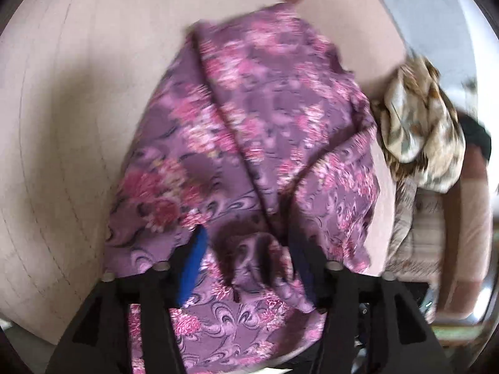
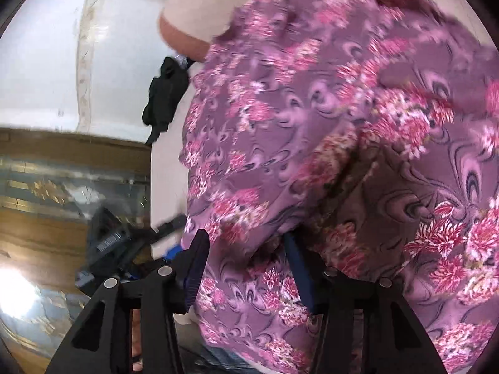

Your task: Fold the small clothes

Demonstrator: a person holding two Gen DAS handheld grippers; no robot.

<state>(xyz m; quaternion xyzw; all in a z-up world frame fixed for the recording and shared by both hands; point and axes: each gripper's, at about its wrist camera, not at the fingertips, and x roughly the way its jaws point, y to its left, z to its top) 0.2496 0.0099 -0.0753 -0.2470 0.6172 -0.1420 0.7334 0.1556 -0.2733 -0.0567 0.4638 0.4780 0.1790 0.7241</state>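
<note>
A: Where is the garment?

B: The purple flowered cloth point(image 1: 249, 143) hangs bunched between the jaws of the left gripper point(image 1: 246, 258) and spreads forward from them over the pale table point(image 1: 62, 124). In the right wrist view the same cloth point(image 2: 343, 140) fills the space ahead of and between the jaws of the right gripper point(image 2: 246, 265).

A: Are the jaws clamped on it?

B: Both sets stand fairly wide with fabric gathered in the gap. Whether either one truly pinches the cloth cannot be told; the folds hide the pads.

A: How will it handle?

B: It looks thin, light and limp, probably a little slippery. It will likely sag and slide instead of holding a crease, so each gripper would do best to take a hem or corner, not the loose middle.

A: Anything else nearby?

B: A crumpled tan patterned cloth point(image 1: 418, 118) lies to the right of the left jaws, just beside the purple one.
</note>
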